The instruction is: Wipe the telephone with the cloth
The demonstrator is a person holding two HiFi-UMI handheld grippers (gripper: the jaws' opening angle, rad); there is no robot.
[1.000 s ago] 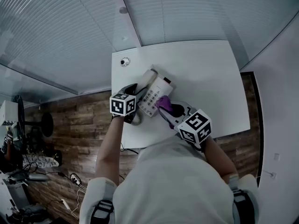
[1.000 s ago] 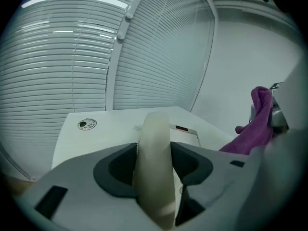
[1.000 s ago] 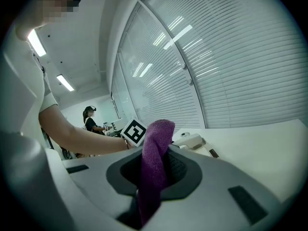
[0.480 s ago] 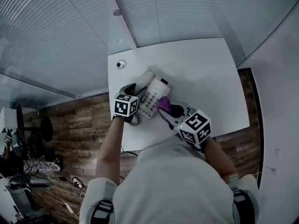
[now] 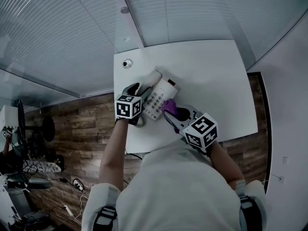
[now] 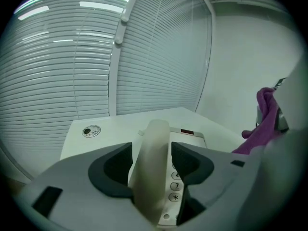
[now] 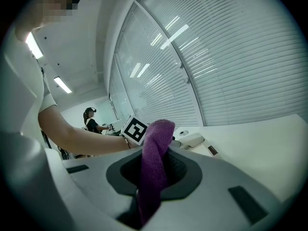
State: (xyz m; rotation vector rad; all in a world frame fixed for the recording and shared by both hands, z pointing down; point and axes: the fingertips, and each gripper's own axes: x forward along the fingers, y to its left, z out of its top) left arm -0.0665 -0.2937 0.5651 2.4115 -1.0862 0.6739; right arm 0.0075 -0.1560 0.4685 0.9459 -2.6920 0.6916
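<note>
**A:** The table (image 5: 216, 81) is the big thing here, white and smooth. The telephone (image 5: 156, 99) lies near its left front corner, keypad up.

**B:** That is a hard plastic shell and probably light. On so slick a top it could skate under a wipe, so it wants bracing at the side of the body, not on the keys.

**A:** The left tongs (image 6: 153, 160) straddle the handset (image 5: 150, 81), which lies in its cradle. Their jaws have just been opening. Keys show through a gap beside one pad, so they look released rather than pinching.

**B:** The handset is rounded, stiff and likely slippery. Its narrow middle is the place to take hold.

**A:** And the cloth (image 5: 169, 105)?

**B:** It is purple, soft and limp. The right tongs (image 7: 155, 167) are clenched on a fold of it, just beside the telephone's near edge. Held that short, it should press firmly and not just flop.
</note>
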